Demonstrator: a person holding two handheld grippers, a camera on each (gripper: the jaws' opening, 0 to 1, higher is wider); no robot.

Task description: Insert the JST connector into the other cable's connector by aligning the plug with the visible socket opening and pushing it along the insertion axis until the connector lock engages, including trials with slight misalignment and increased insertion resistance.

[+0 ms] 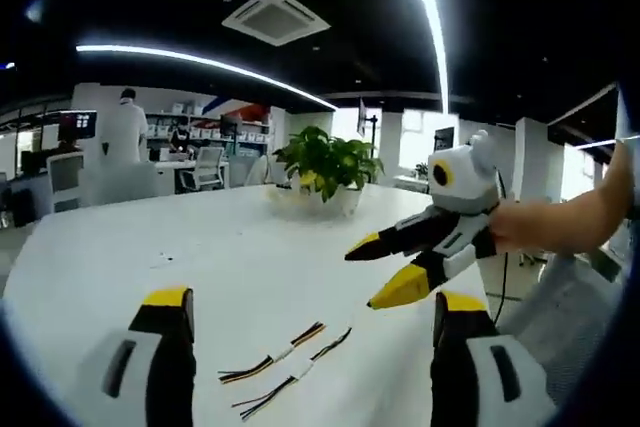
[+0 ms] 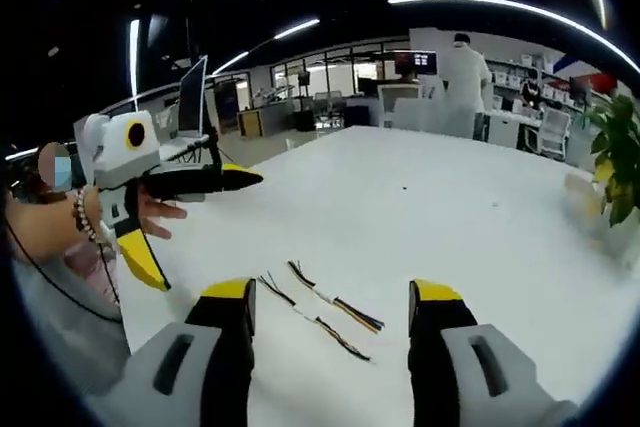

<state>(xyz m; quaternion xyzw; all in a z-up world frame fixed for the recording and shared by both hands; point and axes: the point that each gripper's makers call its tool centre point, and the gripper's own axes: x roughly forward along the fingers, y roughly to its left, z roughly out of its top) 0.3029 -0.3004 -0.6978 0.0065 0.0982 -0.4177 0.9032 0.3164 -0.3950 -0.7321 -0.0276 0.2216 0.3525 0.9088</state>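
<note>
While empty, both grippers agape

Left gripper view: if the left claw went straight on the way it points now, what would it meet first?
Probably the two cables lying on the white table between and just beyond its open jaws. The left claw holds nothing, and the right claw hangs off to the side, likely outside that line. Depth is uncertain.
</note>
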